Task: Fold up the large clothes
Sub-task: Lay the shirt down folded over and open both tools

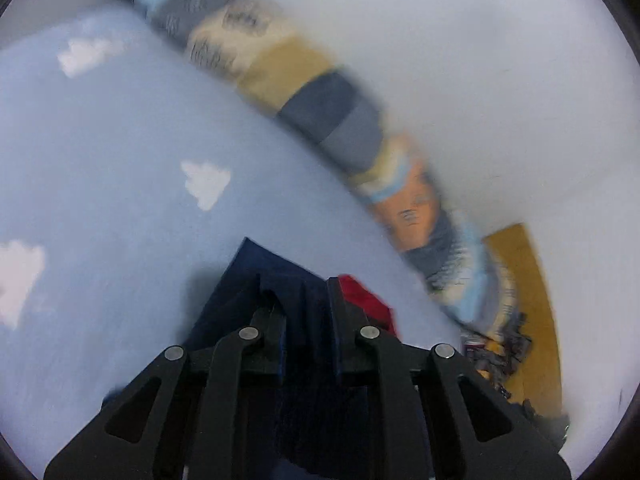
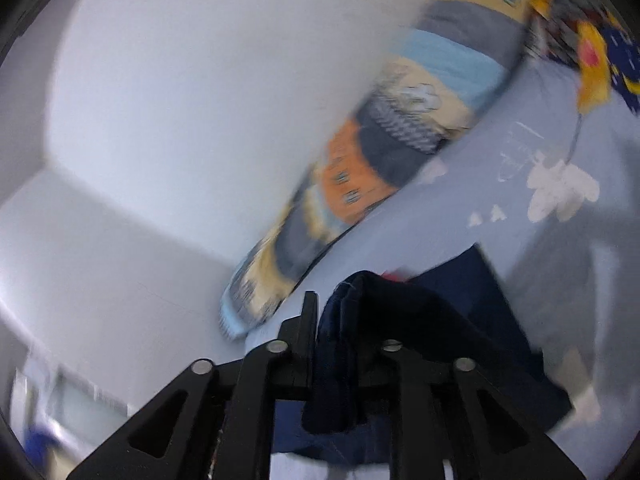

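Note:
A dark navy garment (image 1: 256, 280) hangs over a light blue bed sheet with white clouds (image 1: 120, 168). My left gripper (image 1: 306, 300) is shut on the navy cloth, which passes between its fingers. A red patch of cloth (image 1: 366, 300) shows just past the right finger. In the right wrist view the same navy garment (image 2: 460, 292) is bunched between the fingers of my right gripper (image 2: 340, 308), which is shut on it. The cloth drapes over and hides the right finger. Both views are motion-blurred.
A long patchwork bolster (image 1: 320, 108) in grey, tan, orange and blue lies along the white wall (image 1: 480, 80); it also shows in the right wrist view (image 2: 380, 152). A yellow and navy item (image 2: 600, 60) lies at the far right. A yellow-brown surface (image 1: 532, 300) sits beyond the bed.

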A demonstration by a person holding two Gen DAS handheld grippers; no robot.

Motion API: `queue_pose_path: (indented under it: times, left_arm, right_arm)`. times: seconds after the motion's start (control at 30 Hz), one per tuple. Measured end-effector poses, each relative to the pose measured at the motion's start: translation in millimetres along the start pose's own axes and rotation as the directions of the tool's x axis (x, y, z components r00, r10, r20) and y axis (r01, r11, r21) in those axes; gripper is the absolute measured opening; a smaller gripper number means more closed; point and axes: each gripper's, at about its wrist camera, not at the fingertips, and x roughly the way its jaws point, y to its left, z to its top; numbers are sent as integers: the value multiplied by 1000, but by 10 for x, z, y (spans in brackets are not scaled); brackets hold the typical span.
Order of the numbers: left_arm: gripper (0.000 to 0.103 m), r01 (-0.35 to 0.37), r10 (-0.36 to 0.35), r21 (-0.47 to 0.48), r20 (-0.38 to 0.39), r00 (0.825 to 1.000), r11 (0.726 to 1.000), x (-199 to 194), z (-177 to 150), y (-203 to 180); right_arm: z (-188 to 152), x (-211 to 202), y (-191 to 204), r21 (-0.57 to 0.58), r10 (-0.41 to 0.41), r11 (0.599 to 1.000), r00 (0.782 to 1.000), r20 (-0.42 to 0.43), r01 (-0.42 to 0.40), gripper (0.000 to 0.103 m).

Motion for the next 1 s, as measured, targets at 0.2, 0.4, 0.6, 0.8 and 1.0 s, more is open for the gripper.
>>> queue_pose_path:
  times: [0.2,0.4,0.6,0.8,1.0]
  left_arm:
    - [28,-59,45,-137,-104,994,989,557,62,348]
    - [52,-81,80,45,32,996,996,252,-67,510]
    - [52,-65,57,233,39,998,970,173,-137,294]
    - [52,-92,108,519,0,994,849,270,-973,188]
    - [72,-216,237,396,-4,971,892,481,-1068,1016]
  right_arm:
    - [193,464,-634,159,-27,987,999,-27,31,60]
    - [-116,333,-625,-41,-44,998,997,-66,41,60]
    - [-709,373,-457,-240,-57,971,985,-164,17,59]
    - [-1276,345,-833,-276,-132,959,968,-213,70,55]
    - [-1219,162,-1701,-86,-293,956,934,-206,281,0]
